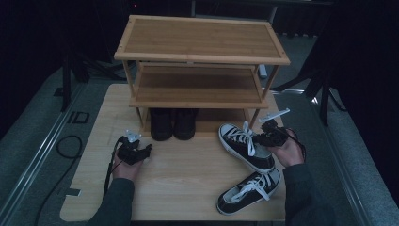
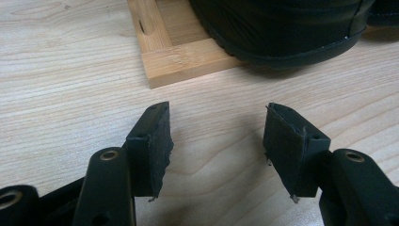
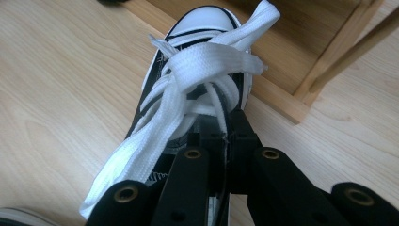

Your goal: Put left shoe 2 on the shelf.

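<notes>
With black boots (image 1: 173, 123) already on the rack's (image 1: 202, 57) bottom shelf, the right gripper (image 1: 261, 138) was clamped on one sneaker (image 1: 245, 146) near the table's (image 1: 183, 179) right edge, its mate (image 1: 249, 191) still waiting at the front-right corner, while the left gripper (image 1: 141, 151) stood wide open, empty.

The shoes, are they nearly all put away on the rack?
Partly. The black shoes already sit on the bottom shelf of the rack. The right gripper is clamped on one sneaker near the rack. The other sneaker lies on the table, untouched. The left gripper is open and holds nothing.
</notes>
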The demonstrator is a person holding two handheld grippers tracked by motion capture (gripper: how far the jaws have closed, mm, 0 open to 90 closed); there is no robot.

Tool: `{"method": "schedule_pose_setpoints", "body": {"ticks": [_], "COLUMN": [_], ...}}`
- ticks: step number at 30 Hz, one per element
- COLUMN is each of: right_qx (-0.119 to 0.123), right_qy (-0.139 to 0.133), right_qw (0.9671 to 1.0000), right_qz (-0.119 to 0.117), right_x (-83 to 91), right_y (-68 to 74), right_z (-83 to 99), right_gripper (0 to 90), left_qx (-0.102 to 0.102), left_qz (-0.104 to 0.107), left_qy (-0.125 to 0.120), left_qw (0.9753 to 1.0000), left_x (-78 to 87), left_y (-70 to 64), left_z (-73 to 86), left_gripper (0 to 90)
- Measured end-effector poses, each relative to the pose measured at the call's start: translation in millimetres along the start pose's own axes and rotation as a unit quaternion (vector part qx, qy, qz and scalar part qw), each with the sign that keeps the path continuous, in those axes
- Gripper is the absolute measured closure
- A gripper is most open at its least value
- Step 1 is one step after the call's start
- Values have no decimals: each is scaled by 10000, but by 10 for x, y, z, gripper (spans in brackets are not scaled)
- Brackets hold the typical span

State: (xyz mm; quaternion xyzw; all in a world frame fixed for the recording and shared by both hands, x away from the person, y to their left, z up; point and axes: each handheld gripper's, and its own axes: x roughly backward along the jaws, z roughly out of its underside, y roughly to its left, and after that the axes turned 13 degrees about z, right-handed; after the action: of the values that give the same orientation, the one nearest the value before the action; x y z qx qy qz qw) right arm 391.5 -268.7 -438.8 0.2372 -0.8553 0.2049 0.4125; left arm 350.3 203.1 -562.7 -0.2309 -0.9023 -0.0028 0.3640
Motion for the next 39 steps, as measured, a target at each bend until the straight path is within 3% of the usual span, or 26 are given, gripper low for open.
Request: {"method": "schedule_pose_setpoints", "body": {"ticks": [21,33,39], "right_qx": [276,308,450], "right_qy": [-207,-341,-390], "right_qw": [9987,9974,9963], "right_qz": [-369,-558,-616], "right_x": [77,200,254], "right_y": [60,88,143], "right_z": [-157,-246,-305], "right_gripper": [881,881,881], "left_qx": [3,1,1], "left_qz": [1,-1,-1], "left_qy": [-5,-4,-5], "left_qw": [10000,10000,10000], "left_x": [-1,-1,-1], "left_y": [-3,-3,-3], "left_z": [1,1,1], "left_gripper": [421,421,421]}}
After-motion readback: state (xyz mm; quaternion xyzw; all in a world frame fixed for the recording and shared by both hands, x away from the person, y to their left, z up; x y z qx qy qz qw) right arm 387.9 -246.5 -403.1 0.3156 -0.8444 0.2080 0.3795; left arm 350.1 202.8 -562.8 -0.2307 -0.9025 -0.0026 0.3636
